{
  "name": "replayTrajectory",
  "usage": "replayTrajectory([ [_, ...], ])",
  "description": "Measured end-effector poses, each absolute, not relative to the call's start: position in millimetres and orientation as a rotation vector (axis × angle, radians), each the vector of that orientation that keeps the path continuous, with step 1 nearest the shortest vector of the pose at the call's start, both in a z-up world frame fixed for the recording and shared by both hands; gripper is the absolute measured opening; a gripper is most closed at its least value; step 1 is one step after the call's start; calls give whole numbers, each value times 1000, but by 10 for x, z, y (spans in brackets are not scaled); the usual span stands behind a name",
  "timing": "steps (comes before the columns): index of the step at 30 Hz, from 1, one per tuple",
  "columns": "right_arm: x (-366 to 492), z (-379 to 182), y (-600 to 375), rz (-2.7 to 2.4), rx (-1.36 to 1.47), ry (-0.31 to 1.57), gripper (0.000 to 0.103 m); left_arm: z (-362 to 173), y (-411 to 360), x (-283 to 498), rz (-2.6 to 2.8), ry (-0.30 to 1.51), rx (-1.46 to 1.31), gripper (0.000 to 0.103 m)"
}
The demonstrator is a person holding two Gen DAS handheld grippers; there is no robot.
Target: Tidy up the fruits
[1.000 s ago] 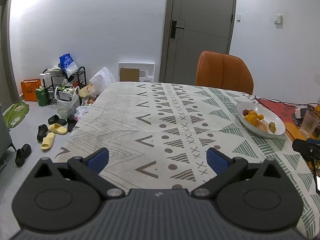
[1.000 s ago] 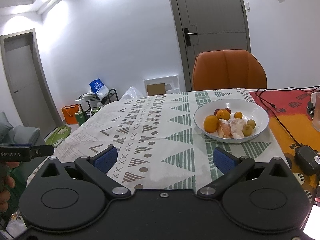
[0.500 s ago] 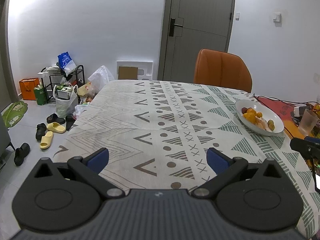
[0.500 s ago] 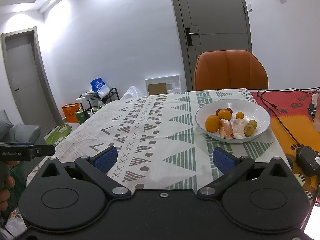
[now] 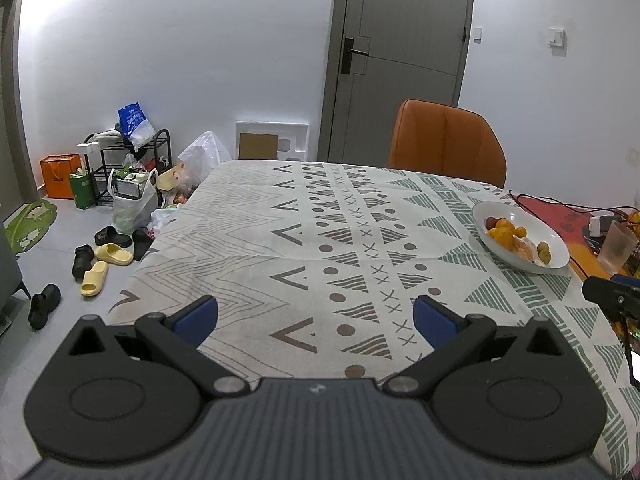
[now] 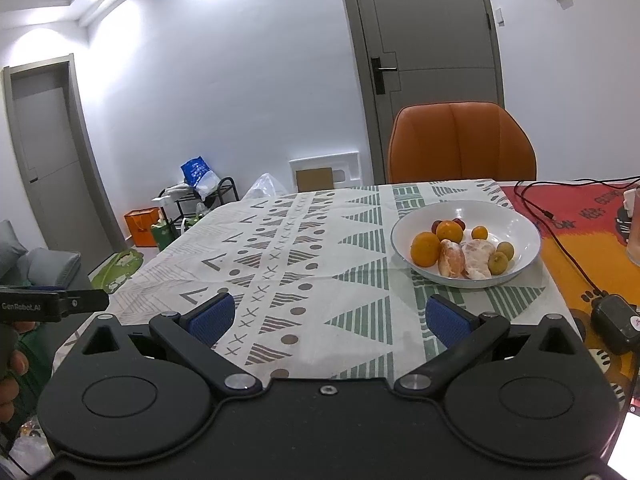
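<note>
We hold our left gripper (image 5: pixel 316 314) over the near edge of the table, its 2 blue-padded fingers spread wide with nothing between them. Our right gripper (image 6: pixel 327 318) is spread just as wide and empty, low over the patterned tablecloth (image 6: pixel 320 264).

The fruit sits in a shallow white bowl (image 6: pixel 520 236), smooth and round-rimmed, ahead and to the right of the right gripper. From the right wrist we read it well: 2 round oranges (image 6: pixel 426 249), a smaller orange fruit (image 6: pixel 479 233), 2 small green-yellow fruits (image 6: pixel 498 263), dark red ones at the back, and peeled, pale, pithy segments (image 6: pixel 474 256) in the middle. From the left wrist the same bowl (image 5: pixel 556 240) is far off to the right and the fruit is only a blur of colour.

The left view alone gives us the floor: yellow and black slippers (image 5: pixel 112 254), a wire rack (image 5: pixel 132 156), plastic bags. It also shows a frosted cup (image 5: pixel 618 248) past the bowl. The right view alone gives us a black power adapter (image 6: pixel 614 322) on its cable over an orange-red mat (image 6: pixel 580 216), and a hand (image 6: pixel 10 376) at the left edge. Both show the orange leather-look chair (image 6: pixel 460 144).
</note>
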State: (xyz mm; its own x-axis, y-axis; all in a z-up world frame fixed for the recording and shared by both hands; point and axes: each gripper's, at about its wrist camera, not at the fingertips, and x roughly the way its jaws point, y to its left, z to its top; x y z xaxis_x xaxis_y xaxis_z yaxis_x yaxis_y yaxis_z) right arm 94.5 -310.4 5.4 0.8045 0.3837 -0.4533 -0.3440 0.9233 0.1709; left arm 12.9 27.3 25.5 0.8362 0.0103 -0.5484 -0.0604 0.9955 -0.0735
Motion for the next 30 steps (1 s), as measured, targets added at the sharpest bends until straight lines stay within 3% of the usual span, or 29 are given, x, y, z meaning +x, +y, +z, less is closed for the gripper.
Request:
replayTrajectory([
  [30, 948, 36, -3115, 386, 80, 501, 103, 229, 267, 119, 37, 584, -88, 103],
])
